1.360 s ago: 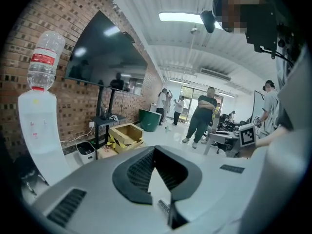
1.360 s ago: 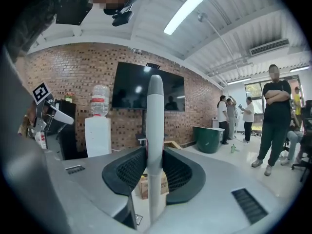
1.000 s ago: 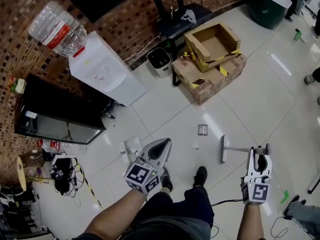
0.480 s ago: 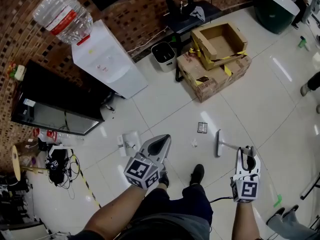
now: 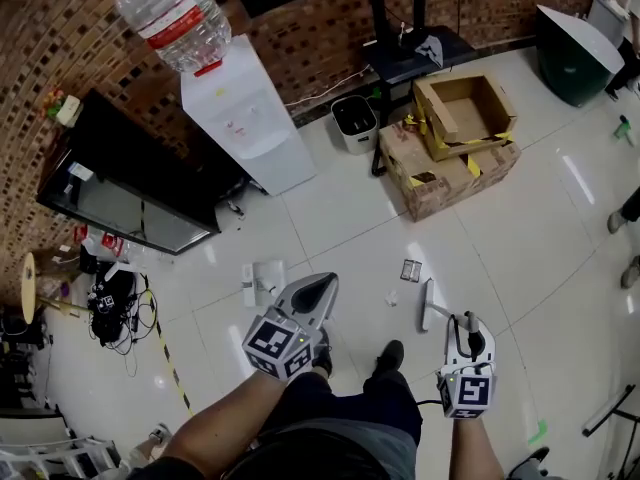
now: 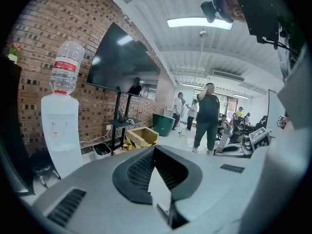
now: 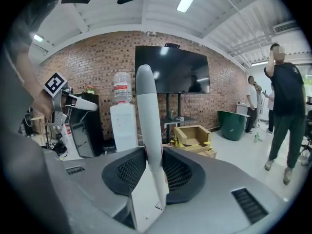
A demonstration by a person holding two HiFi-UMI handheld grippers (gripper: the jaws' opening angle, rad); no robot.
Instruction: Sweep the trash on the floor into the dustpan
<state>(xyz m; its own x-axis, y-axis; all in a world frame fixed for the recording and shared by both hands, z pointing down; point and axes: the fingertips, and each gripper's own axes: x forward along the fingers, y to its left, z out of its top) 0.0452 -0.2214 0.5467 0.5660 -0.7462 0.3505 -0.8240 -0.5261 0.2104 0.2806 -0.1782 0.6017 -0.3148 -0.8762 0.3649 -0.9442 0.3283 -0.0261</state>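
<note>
White tiled floor [image 5: 330,208] by a brick wall [image 5: 300,48], with a dark bit of trash [image 5: 410,270] and a white scrap [image 5: 391,297] just beside the broom [image 5: 428,304] head. The dustpan [image 5: 262,283] sits off to the left. The right hand-held gripper [image 5: 466,334] is clamped on the broom's white handle, while the left hand-held gripper [image 5: 318,288] has its jaws pressed together on nothing.

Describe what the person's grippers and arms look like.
Both the left gripper and right gripper are grey shells with black textured pads, each carrying a white cube with black square markers. A dark cable runs by the right one. Bare forearms; no sleeves show.
</note>
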